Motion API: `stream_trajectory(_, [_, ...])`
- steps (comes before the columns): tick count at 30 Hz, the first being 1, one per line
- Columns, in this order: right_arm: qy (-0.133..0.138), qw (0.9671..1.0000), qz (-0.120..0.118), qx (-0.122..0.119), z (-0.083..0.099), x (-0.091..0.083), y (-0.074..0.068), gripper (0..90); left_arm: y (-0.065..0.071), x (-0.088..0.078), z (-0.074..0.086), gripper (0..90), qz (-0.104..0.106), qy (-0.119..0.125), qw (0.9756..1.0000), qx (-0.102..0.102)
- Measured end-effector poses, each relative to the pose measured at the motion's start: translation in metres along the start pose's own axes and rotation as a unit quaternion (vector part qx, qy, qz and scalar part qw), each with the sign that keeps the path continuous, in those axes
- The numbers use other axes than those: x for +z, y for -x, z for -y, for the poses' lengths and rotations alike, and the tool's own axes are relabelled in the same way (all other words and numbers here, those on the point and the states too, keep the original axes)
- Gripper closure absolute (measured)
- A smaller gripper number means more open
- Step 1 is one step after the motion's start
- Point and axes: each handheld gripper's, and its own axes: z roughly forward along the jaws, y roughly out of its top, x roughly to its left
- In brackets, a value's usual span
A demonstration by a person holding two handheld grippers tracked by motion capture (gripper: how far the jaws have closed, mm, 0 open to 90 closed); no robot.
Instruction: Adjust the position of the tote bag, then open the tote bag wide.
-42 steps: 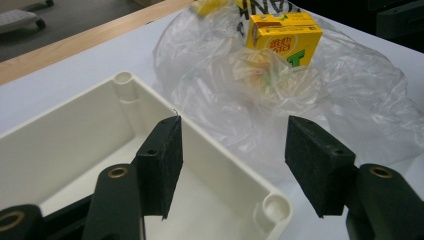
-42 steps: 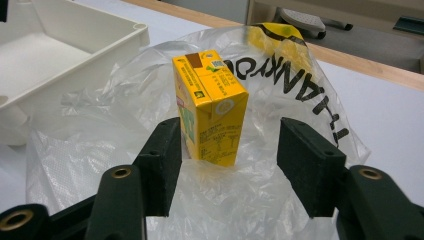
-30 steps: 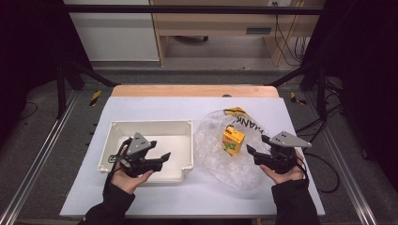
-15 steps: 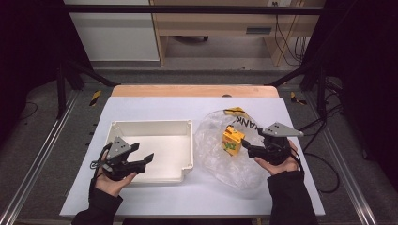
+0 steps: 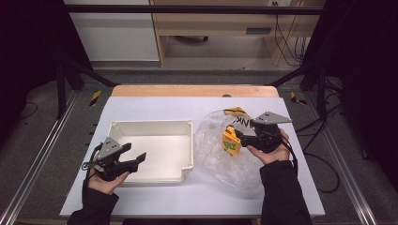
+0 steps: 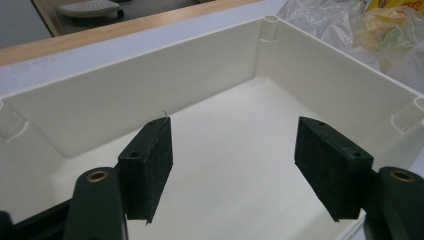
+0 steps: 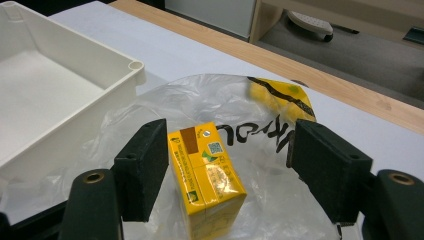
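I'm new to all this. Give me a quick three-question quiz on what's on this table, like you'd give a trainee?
1. True or false: the white bin has something in it.
2. What does the yellow carton rest on? A) bare table B) clear plastic bag C) the bin
3. Fill in: the right gripper has its jaws ____ on either side of the carton.

Key: 1. False, it is empty. 2. B. 3. Open, not yet pressing on it.

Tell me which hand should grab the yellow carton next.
Right. The right tongs stand open with the carton between the jaws, untouched, on the plastic bag. The left tongs hang open over the white tray, away from the carton.
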Motion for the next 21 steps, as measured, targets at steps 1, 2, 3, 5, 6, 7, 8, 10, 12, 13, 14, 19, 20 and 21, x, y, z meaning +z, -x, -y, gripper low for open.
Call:
stream_trajectory(1, [-0.002, 1.0000, -0.001, 0.000, -0.001, 0.002, 0.000, 32.1, -0.001, 0.000, 0.000, 31.3, -0.001, 0.000, 1.0000, -0.001])
stream_trajectory(2, [-0.006, 1.0000, -0.002, -0.001, -0.001, 0.005, 0.000, 33.3, -0.003, -0.001, 0.000, 31.2, -0.001, 0.002, 1.0000, -0.004])
stream_trajectory(3, [-0.007, 1.0000, -0.004, -0.005, -0.001, 0.006, 0.000, 34.2, -0.004, -0.001, 0.000, 31.2, 0.000, 0.002, 1.0000, -0.005])
stream_trajectory(5, [-0.011, 0.9999, -0.006, -0.009, -0.001, 0.007, 0.000, 34.9, -0.004, -0.001, 0.000, 31.2, 0.000, 0.003, 1.0000, -0.006])
stream_trajectory(6, [-0.013, 0.9999, -0.005, -0.009, 0.000, 0.009, -0.001, 35.2, -0.005, -0.001, 0.001, 31.2, 0.001, 0.003, 1.0000, -0.007])
stream_trajectory(7, [-0.020, 0.9997, -0.006, -0.014, 0.000, 0.012, -0.001, 36.1, -0.006, -0.001, 0.001, 31.2, 0.001, 0.002, 1.0000, -0.007])
stream_trajectory(8, [-0.023, 0.9996, -0.006, -0.014, 0.001, 0.014, -0.001, 36.7, -0.006, -0.001, 0.001, 31.1, 0.001, 0.001, 1.0000, -0.007])
stream_trajectory(10, [-0.030, 0.9994, -0.011, -0.015, 0.001, 0.019, 0.000, 37.6, -0.005, -0.001, 0.001, 31.2, -0.001, 0.002, 1.0000, -0.006])
stream_trajectory(12, [-0.036, 0.9991, -0.016, -0.017, 0.001, 0.023, 0.001, 38.6, -0.005, -0.001, 0.001, 31.2, -0.002, 0.004, 1.0000, -0.005])
stream_trajectory(13, [-0.039, 0.9989, -0.018, -0.016, 0.001, 0.025, 0.001, 38.8, -0.005, -0.001, 0.001, 31.2, -0.002, 0.004, 1.0000, -0.005])
stream_trajectory(14, [-0.043, 0.9987, -0.020, -0.017, 0.000, 0.027, 0.001, 39.0, -0.005, -0.001, 0.001, 31.2, -0.002, 0.004, 1.0000, -0.004])
stream_trajectory(19, [-0.059, 0.9974, -0.030, -0.027, -0.002, 0.032, -0.001, 39.4, -0.008, 0.000, 0.002, 31.1, -0.004, 0.000, 1.0000, -0.004])
stream_trajectory(20, [-0.059, 0.9974, -0.030, -0.027, -0.002, 0.032, -0.001, 39.4, -0.008, 0.000, 0.002, 31.1, -0.004, 0.000, 1.0000, -0.004])
stream_trajectory(21, [-0.064, 0.9969, -0.035, -0.030, -0.002, 0.034, -0.001, 39.4, -0.009, 0.000, 0.002, 31.1, -0.006, 0.001, 1.0000, -0.003])
